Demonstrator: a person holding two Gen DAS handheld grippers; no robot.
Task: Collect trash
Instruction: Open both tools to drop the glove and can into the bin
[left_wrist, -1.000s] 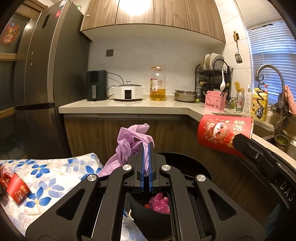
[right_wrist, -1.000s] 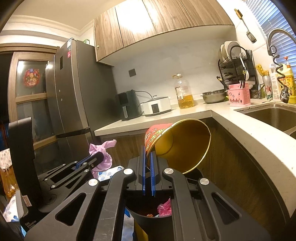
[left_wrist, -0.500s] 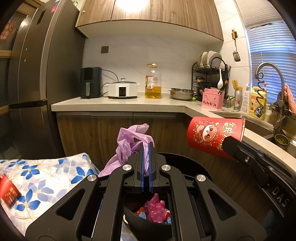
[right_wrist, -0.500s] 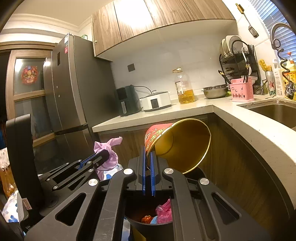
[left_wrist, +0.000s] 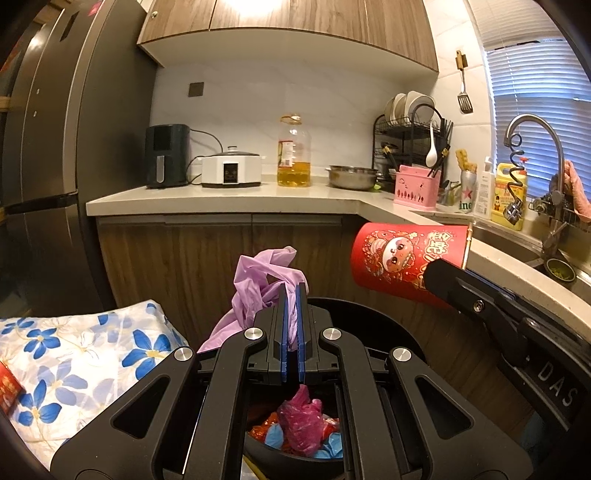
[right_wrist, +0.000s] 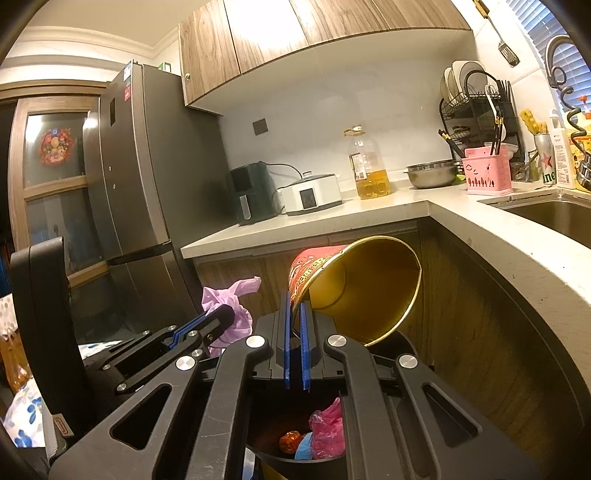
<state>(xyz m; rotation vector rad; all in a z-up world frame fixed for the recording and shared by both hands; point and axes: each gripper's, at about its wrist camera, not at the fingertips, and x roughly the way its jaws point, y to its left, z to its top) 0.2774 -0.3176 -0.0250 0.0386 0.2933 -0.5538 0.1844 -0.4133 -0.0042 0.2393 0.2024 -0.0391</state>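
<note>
**Trash held over the black bin in the kitchen corner**

Trash sits in two clenched tools above a black bin (left_wrist: 373, 317), which stands on the floor against the wooden cabinet fronts (left_wrist: 207, 258) of an L-shaped counter (left_wrist: 229, 197). In the left wrist view the bin's rim curves from 12 to 3 o'clock behind the tool, and crumpled pink, red and blue wrappers (left_wrist: 301, 424) lie inside it at 6 o'clock. A floral cloth (left_wrist: 85, 354) spreads at 8 o'clock, just beside the bin.

The red paper tub (right_wrist: 354, 288) is tilted on its side, gold interior facing the right wrist camera, at 1 o'clock above the bin. The right gripper (right_wrist: 294, 317) is clenched on its rim, one blue pad inside the wall, one outside.

The purple plastic bag (left_wrist: 262, 280) bunches upward at 11 o'clock in the left wrist view, above the bin's near edge. The left gripper (left_wrist: 291, 299) is clenched on it, film pinched between the blue pads.
</note>
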